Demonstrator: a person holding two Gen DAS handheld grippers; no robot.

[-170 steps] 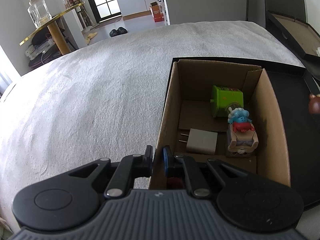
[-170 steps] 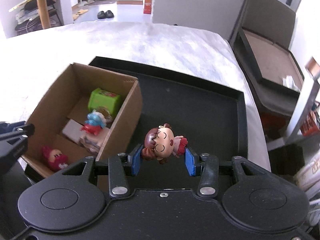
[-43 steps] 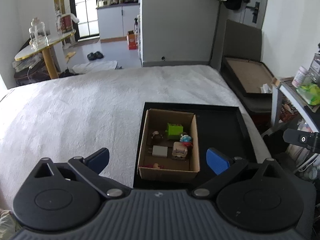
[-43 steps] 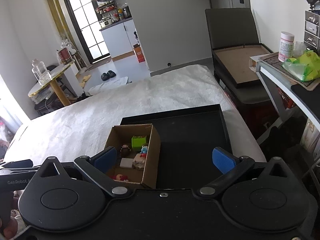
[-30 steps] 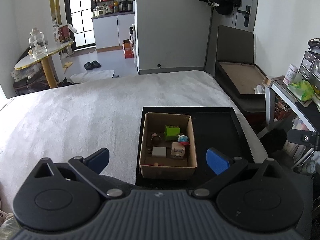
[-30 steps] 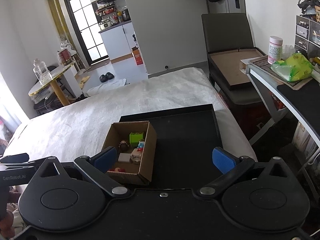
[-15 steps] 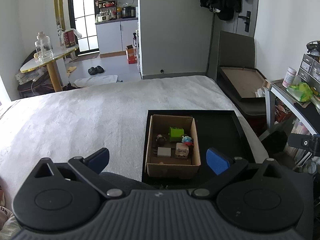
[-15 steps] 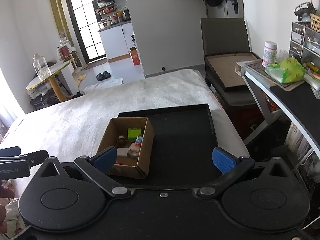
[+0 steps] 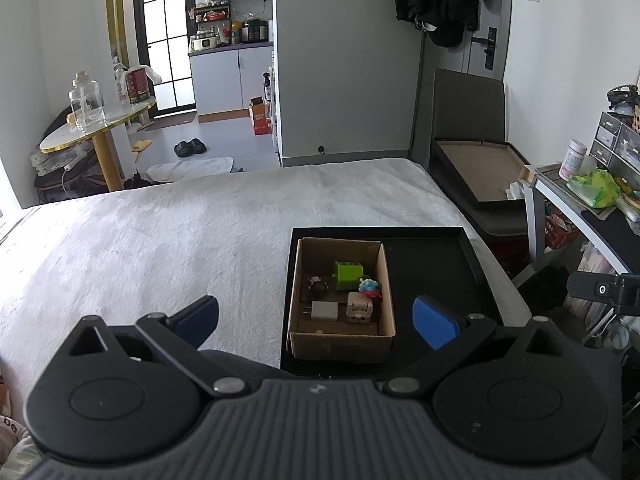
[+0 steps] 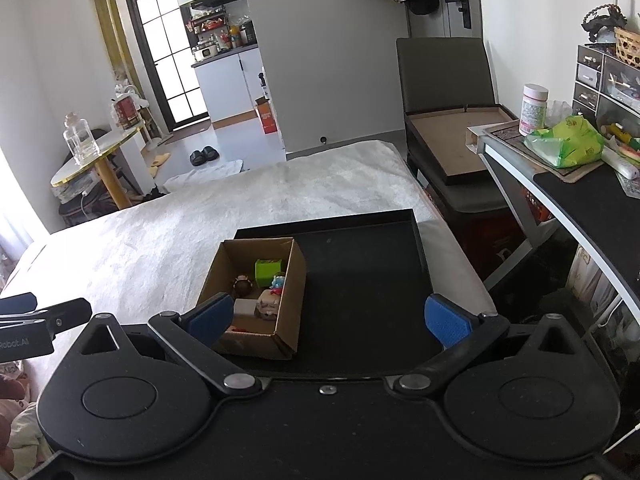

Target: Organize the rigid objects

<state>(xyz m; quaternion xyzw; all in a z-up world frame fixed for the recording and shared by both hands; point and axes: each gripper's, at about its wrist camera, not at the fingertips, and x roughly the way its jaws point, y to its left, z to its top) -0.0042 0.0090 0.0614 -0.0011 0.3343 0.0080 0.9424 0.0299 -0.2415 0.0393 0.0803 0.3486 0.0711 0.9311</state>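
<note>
I hold my left gripper (image 9: pixel 316 318) and right gripper (image 10: pixel 326 318) spread wide and empty, well back from the cardboard box (image 9: pixel 340 344) of toys.

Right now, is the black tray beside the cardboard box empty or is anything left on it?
Empty. The black tray shows bare floor right of the cardboard box; the toys sit inside the box.

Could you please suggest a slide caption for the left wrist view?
Left gripper open above a cardboard box of small toys on a black tray.
</note>
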